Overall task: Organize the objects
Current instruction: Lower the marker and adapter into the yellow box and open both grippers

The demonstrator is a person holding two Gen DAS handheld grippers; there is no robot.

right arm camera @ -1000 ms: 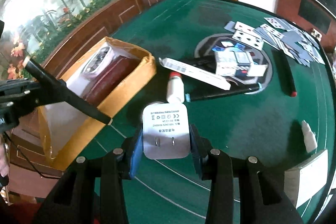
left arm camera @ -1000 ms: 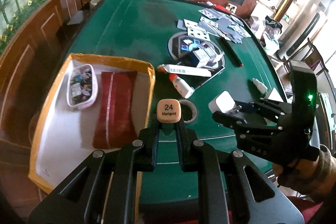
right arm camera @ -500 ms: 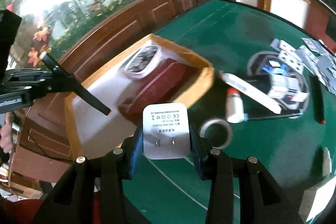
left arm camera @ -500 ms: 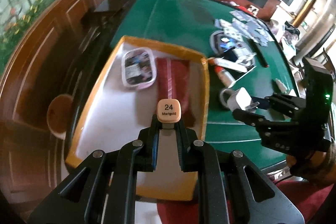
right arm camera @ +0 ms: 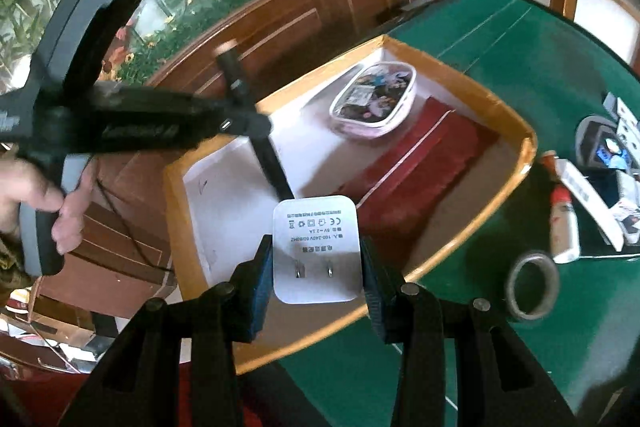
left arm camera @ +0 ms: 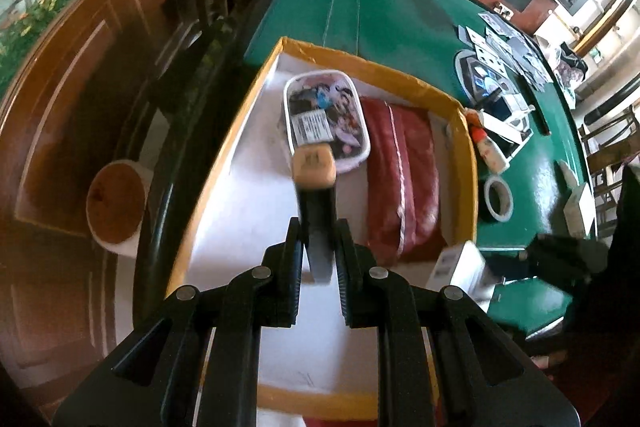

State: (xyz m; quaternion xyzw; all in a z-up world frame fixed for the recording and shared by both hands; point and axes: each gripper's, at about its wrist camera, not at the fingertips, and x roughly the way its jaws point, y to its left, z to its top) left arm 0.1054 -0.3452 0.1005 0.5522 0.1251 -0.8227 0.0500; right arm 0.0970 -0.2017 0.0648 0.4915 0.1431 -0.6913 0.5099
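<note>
Currently 2 items hang over the box (right arm camera: 472, 89) at the table's near edge: left gripper (left arm camera: 318, 259) clamped on a marker (left arm camera: 314, 167), right gripper (right arm camera: 316, 267) clamped on a charger (right arm camera: 316, 247), presumably poised for release inside.

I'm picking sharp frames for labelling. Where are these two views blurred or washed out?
Left wrist view: the marker cap's print is smeared, the charger is soft. Right wrist view: the left gripper is motion-blurred, the charger print is sharp, the window is overexposed.
</note>
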